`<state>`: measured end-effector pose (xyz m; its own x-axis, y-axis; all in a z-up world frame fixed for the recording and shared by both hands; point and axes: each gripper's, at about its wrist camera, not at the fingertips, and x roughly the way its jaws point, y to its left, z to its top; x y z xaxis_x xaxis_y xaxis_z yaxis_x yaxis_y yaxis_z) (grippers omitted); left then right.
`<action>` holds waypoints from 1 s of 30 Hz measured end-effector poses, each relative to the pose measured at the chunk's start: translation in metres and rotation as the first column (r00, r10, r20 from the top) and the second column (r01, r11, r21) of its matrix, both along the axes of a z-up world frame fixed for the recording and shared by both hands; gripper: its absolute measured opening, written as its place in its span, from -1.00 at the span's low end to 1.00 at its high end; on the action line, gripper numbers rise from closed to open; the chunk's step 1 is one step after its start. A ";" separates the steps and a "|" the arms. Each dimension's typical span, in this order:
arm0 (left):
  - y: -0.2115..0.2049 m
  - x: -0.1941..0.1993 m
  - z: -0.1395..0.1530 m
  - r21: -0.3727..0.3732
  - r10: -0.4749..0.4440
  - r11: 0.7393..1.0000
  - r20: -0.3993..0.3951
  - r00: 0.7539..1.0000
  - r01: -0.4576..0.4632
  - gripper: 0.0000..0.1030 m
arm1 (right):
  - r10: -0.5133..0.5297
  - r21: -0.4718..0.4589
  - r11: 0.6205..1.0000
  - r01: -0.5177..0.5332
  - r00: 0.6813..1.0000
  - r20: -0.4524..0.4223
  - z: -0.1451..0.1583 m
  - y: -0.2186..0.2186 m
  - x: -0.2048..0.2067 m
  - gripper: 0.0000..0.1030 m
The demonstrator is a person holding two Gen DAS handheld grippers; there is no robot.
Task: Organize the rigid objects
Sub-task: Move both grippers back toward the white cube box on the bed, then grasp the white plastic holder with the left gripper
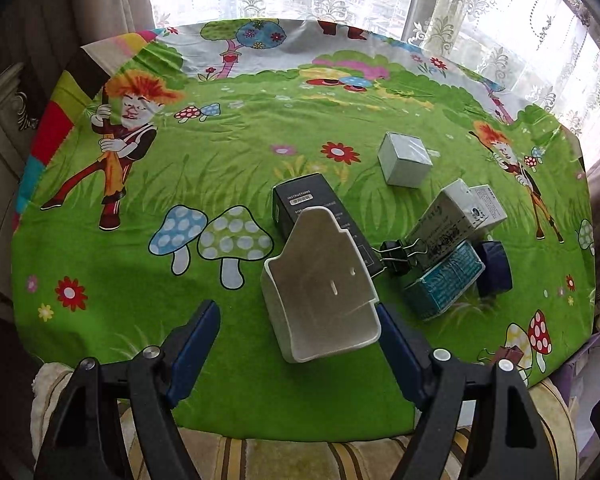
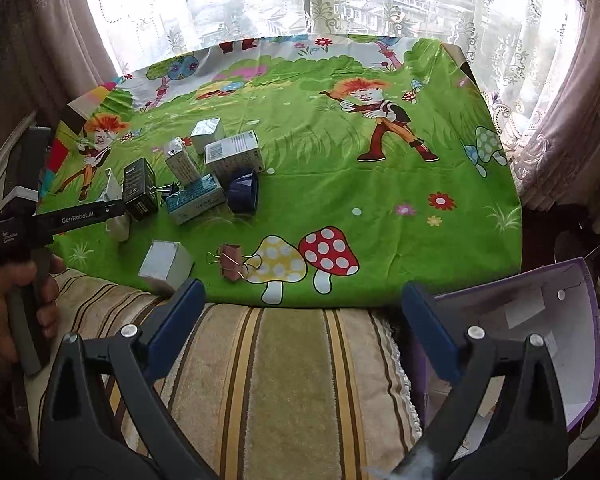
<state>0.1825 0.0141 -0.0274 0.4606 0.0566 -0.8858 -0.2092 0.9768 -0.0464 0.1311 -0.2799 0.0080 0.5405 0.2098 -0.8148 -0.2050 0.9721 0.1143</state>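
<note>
Lying between the jaws: a white plastic holder [image 1: 320, 288] sits on its back on the green cartoon cloth [image 1: 140, 280], its open side up, in the gap of the left gripper [image 1: 298, 320].
Holder and jaws: its right lower edge is at, or just beside, the right blue pad; the left pad stands well apart from it, so nothing is clamped.
Left jaws: spread wide, empty of any grip.
Behind the holder: a black box [image 1: 300, 200] with white lettering, its near end hidden by the holder.
To the right: a black binder clip [image 1: 400, 256] lies between the black box and a teal box [image 1: 444, 284], with a white printed carton [image 1: 448, 220] leaning over the teal one and a dark blue cap-like piece [image 1: 496, 268] beside them.
Farther back: a small grey-white cube box [image 1: 406, 160] stands alone.
Right gripper [image 2: 300, 320]: jaws wide apart, holding nothing, above a striped towel [image 2: 280, 380] at the tabletop's near edge.
Near it: a pink binder clip [image 2: 232, 266] and a grey box [image 2: 166, 266] on the cloth's edge; a purple bin [image 2: 580, 320] just beside the right pad.
Person: a hand [image 2: 4, 312] grips the left gripper's handle.
</note>
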 end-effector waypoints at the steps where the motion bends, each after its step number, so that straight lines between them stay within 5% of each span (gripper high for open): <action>1: 0.000 0.003 -0.003 0.004 -0.003 1.000 -0.013 1.000 0.004 0.55 | 0.011 -0.008 1.000 -0.011 1.000 -0.014 -0.003 0.006 0.004 0.93; 7: 0.004 0.016 -0.018 0.013 0.007 1.000 -0.052 0.999 -0.007 0.42 | 0.049 -0.089 0.995 -0.055 0.996 -0.069 -0.022 0.040 0.026 0.93; 15: 0.012 0.022 -0.034 -0.035 0.004 0.999 -0.060 0.998 -0.006 -0.46 | 0.058 -0.140 0.987 -0.080 0.987 -0.152 -0.048 0.066 0.052 0.93; 30: 0.017 0.009 -0.031 -0.089 0.015 0.996 -0.007 1.000 -0.015 -0.49 | 0.094 -0.070 0.991 -0.116 0.961 -0.259 -0.075 0.077 0.072 0.65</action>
